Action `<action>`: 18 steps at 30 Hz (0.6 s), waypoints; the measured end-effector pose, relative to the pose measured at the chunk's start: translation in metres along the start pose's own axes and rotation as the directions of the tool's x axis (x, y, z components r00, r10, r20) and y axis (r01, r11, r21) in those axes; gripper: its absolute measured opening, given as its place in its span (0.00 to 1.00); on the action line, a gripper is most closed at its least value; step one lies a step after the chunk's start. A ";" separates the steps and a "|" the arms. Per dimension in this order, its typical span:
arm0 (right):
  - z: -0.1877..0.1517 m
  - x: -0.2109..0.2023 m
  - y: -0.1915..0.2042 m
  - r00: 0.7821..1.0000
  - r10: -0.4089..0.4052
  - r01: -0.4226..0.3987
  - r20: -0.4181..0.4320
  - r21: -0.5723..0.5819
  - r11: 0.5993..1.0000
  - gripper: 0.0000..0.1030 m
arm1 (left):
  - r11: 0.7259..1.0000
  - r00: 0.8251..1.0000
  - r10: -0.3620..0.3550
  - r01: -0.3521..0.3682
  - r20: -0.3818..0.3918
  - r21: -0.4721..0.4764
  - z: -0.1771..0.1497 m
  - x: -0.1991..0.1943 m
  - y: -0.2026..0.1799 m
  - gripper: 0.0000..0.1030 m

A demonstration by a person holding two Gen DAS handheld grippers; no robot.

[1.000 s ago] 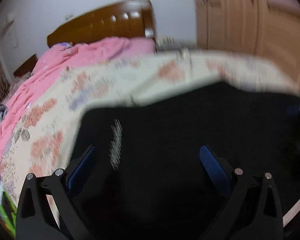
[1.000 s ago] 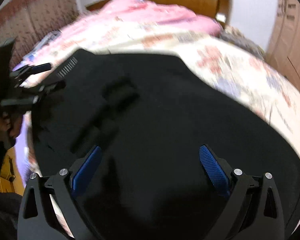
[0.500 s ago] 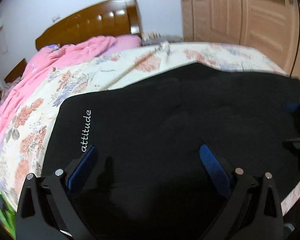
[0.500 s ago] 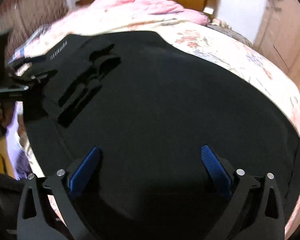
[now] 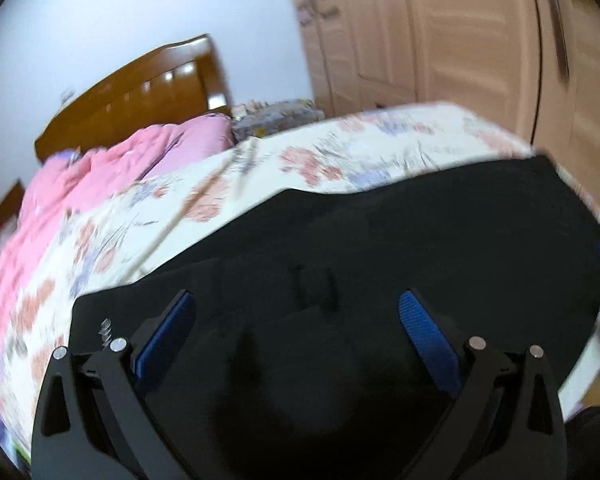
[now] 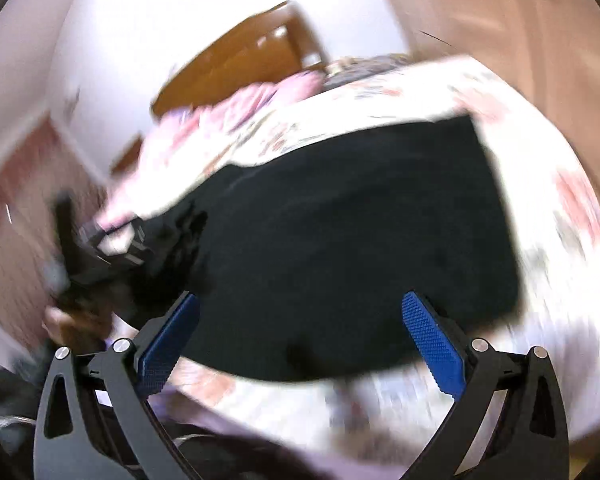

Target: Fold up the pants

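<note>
Your black pants (image 5: 380, 248) lie spread flat across the floral bedsheet (image 5: 340, 152), right at the near edge of the bed. In your left wrist view they fill the lower frame as one broad dark slab, mostly smooth, with a raised layer edge running across the middle and a small pocket-like outline just above your claw. A bit of white lettering peeks out at the near left corner, too blurred to read. Your left gripper (image 5: 296, 340) hangs over that cloth with its blue pads wide apart, nothing between them. In the right wrist view, heavily smeared, the pants (image 6: 360, 240) show as a wide black rectangle with a clean square corner at the far right and a bunched, darker lump at the left end. Your right gripper (image 6: 300, 336) is spread wide too, released, holding nothing, at the near hem. The pink quilt (image 5: 100, 184) is piled beyond the pants toward the wooden headboard (image 5: 140, 88), and the wardrobe doors (image 5: 460, 40) stand at the right.
</note>
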State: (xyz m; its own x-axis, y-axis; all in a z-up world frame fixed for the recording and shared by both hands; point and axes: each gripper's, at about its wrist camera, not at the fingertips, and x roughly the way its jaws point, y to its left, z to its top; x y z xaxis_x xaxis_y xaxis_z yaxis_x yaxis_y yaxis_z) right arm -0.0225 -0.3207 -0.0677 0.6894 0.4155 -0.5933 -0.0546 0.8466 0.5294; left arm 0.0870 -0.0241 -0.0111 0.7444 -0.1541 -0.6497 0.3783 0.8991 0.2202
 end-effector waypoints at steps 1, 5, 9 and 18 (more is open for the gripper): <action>-0.006 -0.009 -0.012 1.000 0.009 -0.010 0.005 0.061 0.998 0.95 | 1.000 1.000 -0.021 0.021 -0.021 0.018 0.000 0.009 -0.008 0.98; -0.015 -0.010 -0.037 0.999 -0.017 0.022 -0.033 0.166 0.986 0.95 | 0.996 0.995 0.009 0.000 -0.103 0.089 -0.016 0.038 -0.024 0.99; -0.013 -0.002 -0.055 0.998 0.052 -0.045 -0.021 0.248 0.968 0.96 | 0.995 0.991 0.018 -0.005 -0.134 0.098 -0.009 0.034 -0.024 0.98; 0.008 0.008 -0.088 0.970 0.242 -0.221 0.007 0.431 0.875 0.96 | 0.807 0.893 -0.446 0.431 -0.062 0.403 0.008 -0.042 -0.136 0.98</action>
State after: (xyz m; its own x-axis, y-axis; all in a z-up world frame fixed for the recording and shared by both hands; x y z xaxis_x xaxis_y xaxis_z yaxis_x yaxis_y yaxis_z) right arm -0.0068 -0.3941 -0.1142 0.6612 0.6052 -0.4434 0.1109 0.5056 0.8556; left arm 0.0087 -0.1435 -0.0081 0.4623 -0.5132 -0.7231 0.8479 0.4946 0.1911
